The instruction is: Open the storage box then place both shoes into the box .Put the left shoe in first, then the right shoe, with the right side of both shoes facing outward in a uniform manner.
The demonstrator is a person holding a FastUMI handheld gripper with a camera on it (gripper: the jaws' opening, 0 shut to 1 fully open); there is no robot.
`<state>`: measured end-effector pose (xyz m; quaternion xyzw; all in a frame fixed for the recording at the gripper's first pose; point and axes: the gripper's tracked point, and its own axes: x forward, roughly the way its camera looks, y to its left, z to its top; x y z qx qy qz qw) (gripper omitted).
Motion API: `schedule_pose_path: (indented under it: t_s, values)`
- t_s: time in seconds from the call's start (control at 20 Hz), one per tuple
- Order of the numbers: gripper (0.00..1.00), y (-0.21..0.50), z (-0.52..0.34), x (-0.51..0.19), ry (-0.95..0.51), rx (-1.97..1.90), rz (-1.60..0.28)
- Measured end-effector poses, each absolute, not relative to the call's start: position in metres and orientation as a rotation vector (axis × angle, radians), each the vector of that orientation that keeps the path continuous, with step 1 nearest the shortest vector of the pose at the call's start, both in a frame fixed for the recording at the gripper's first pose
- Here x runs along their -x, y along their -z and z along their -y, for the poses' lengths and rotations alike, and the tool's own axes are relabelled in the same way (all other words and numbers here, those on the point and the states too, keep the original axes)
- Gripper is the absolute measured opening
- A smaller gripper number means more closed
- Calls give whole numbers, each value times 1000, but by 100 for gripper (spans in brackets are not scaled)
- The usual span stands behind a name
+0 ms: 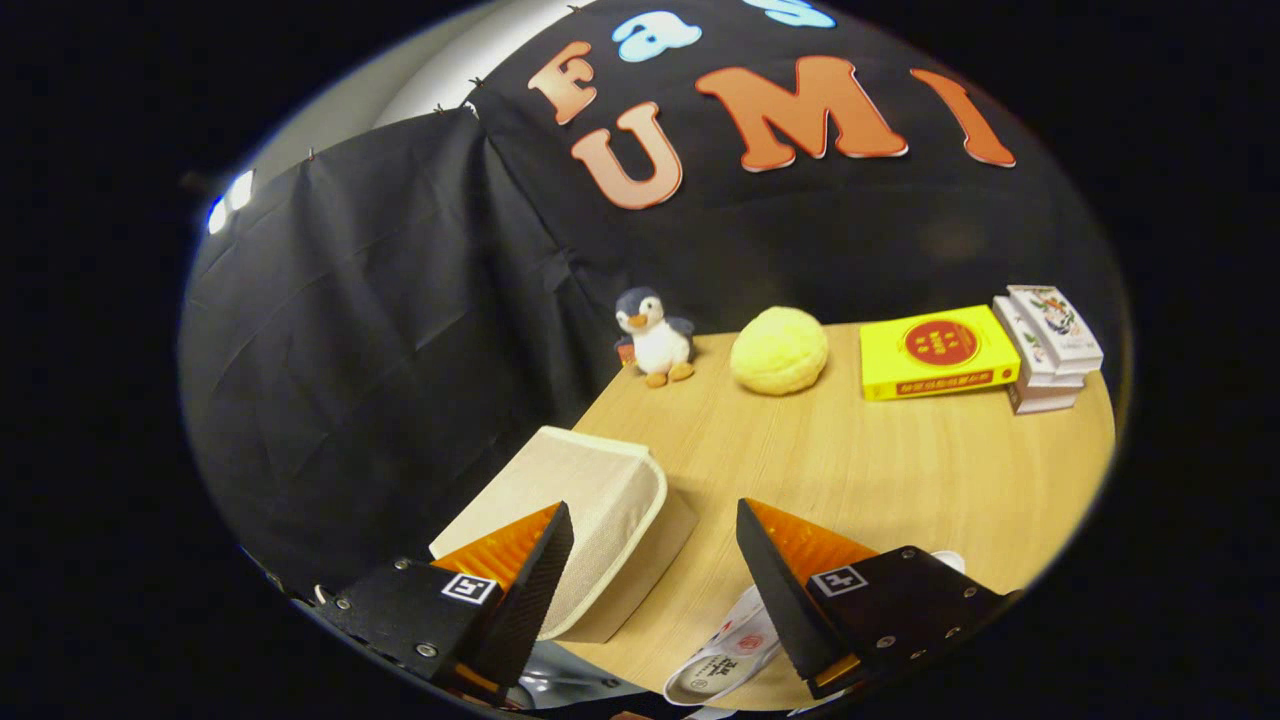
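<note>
A: Storage box still lidded at the worktop's near-left edge, just ahead of the left finger.

B: Hand-held gripper spread, pinching nothing. 1 shoe visible beneath the right finger. Everything left.

The one camera rides on the hand-held gripper and looks forward along its two fingers, which stand apart in the lower part of the frame. It sits above the near edge of the tabletop, tilted down and rolled, so the far edge slants. The storage box lies close at lower left; the penguin toy stands far off mid-frame.
</note>
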<state>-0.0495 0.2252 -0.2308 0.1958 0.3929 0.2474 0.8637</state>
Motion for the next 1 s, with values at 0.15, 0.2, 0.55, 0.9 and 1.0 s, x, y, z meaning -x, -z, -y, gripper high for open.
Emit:
schedule_pose_path:
  t_s: [0.15, 0.2, 0.55, 0.9, 1.0]
  values:
    - [98, 250, -253, 63, -582, -481, -919]
    - [98, 255, -261, 68, -602, -500, -942]
    - [98, 298, -310, 94, -668, -614, -1108]
    - [97, 305, -338, 94, -695, -819, -1181]
    - [92, 303, -344, 92, -678, -864, -1219]
